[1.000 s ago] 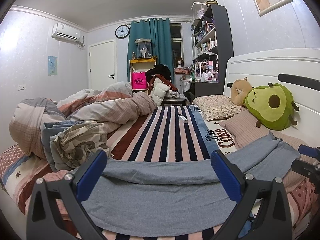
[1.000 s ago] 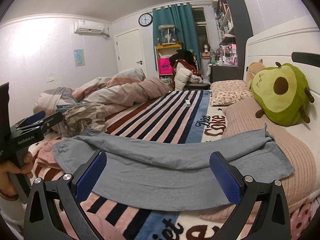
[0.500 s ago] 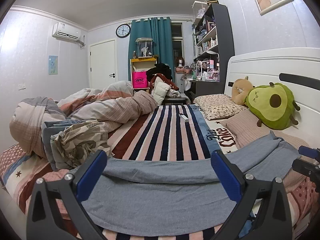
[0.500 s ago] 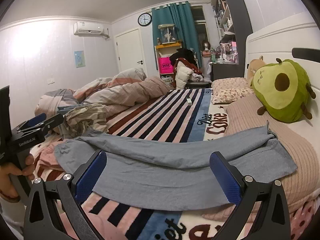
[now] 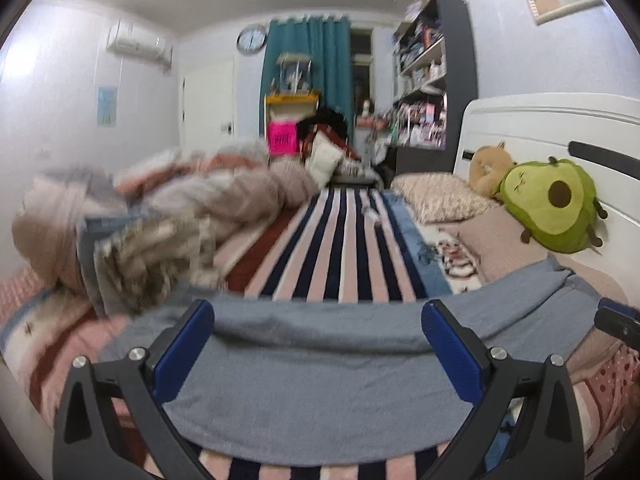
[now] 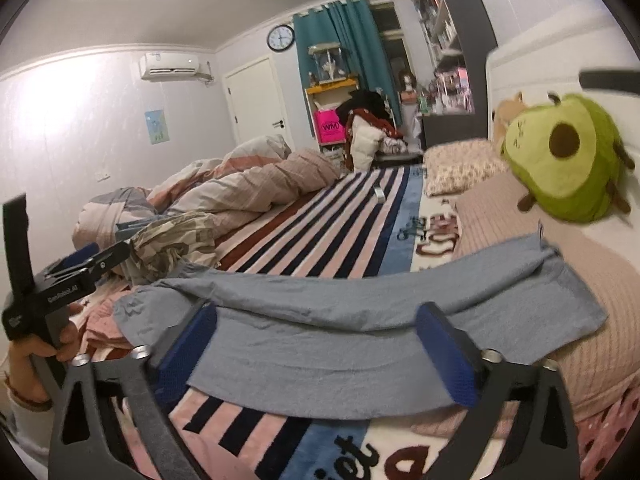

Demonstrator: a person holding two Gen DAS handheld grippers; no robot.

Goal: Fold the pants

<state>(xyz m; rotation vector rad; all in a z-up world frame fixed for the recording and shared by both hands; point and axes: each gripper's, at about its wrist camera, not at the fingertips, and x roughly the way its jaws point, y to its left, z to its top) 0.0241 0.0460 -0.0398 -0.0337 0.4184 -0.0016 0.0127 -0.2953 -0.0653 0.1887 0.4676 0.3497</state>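
Note:
Grey pants lie flat across the striped blanket, one leg folded over the other, seen also in the right wrist view. My left gripper is open and empty, hovering just above the near part of the pants. My right gripper is open and empty over the pants toward the end by the pillows. The left gripper also shows at the left edge of the right wrist view, held in a hand. A tip of the right gripper shows in the left wrist view.
A striped blanket covers the bed. A bunched duvet and crumpled clothes lie on the left. An avocado plush and pillows rest by the white headboard on the right. Shelves and a teal curtain stand at the far end.
Both grippers have shifted: the left view is blurred and has moved closer to the pants. The right gripper has tilted and moved slightly. The pants lie as before.

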